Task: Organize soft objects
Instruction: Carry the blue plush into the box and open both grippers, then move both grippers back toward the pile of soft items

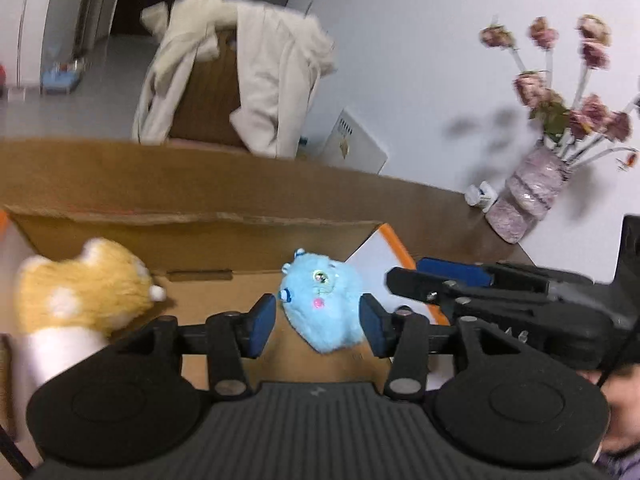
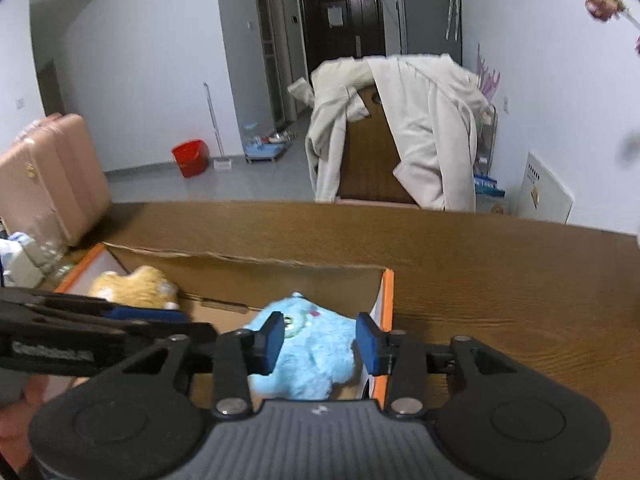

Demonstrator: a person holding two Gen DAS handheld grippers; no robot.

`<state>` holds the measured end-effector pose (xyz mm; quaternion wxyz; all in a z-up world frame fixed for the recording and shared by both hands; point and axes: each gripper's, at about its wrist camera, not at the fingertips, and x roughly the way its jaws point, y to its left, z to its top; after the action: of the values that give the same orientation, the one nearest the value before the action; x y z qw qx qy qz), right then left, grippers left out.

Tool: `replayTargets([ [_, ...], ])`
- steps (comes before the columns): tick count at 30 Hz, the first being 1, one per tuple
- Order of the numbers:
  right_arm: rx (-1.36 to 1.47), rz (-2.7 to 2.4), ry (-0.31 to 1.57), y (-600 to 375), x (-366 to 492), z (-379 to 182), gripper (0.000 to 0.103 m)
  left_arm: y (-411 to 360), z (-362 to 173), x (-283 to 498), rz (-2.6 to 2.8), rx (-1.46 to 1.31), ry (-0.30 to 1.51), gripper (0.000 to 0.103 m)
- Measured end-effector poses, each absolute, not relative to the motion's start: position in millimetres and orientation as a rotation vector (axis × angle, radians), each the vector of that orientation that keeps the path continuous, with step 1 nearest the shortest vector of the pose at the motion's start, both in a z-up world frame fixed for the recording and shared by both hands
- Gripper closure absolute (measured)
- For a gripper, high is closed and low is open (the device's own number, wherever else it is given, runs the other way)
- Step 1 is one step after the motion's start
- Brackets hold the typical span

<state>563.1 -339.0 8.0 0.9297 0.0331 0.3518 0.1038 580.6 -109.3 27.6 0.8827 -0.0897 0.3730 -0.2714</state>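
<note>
Behind right gripper (image 2: 320,344), blue plush (image 2: 308,360) half-hidden

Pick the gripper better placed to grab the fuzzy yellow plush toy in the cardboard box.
Left. The left gripper hangs open right beside the fuzzy yellow plush toy; the right gripper sits over the fluffy blue plush toy, farther away.

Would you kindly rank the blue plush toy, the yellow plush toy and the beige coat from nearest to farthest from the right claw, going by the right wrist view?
1. Blue plush toy: between the right claw's fingers, in the cardboard box.
2. Yellow plush toy: left end of the box.
3. Beige coat: draped over furniture beyond the table.
</note>
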Motion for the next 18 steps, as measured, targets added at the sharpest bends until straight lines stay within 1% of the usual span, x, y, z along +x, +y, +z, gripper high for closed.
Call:
replayTargets([
  [1,0.061,0.218,0.704,-339,553,18,0.06,-104,39,568,-0.554,-0.168,0.751,0.051],
  [2,0.052,0.221,0.685,-341,544,28,0.056,-100,50,557,-0.545,-0.152,0.727,0.048],
  [3,0.041,0.227,0.663,-341,530,41,0.051,-93,62,542,-0.537,-0.13,0.699,0.047],
  [4,0.03,0.233,0.641,-343,517,53,0.049,-86,72,528,-0.524,-0.109,0.675,0.047],
  [5,0.021,0.237,0.623,-345,503,65,0.046,-79,82,514,-0.508,-0.09,0.652,0.043],
  [8,0.002,0.238,0.577,-351,460,97,0.043,-56,110,468,-0.451,-0.048,0.584,0.034],
  [10,-0.009,0.241,0.541,-355,428,116,0.036,-40,125,435,-0.425,-0.021,0.546,0.029],
  [11,-0.014,0.241,0.526,-356,414,122,0.031,-32,131,417,-0.412,-0.011,0.522,0.025],
  [12,-0.019,0.243,0.506,-356,396,130,0.029,-23,137,400,-0.395,-0.005,0.502,0.022],
  [16,-0.021,0.266,0.453,-353,332,144,0.025,5,147,333,-0.316,0.025,0.433,0.018],
  [18,-0.028,0.278,0.422,-348,298,145,0.019,16,144,301,-0.259,0.041,0.39,0.012],
])
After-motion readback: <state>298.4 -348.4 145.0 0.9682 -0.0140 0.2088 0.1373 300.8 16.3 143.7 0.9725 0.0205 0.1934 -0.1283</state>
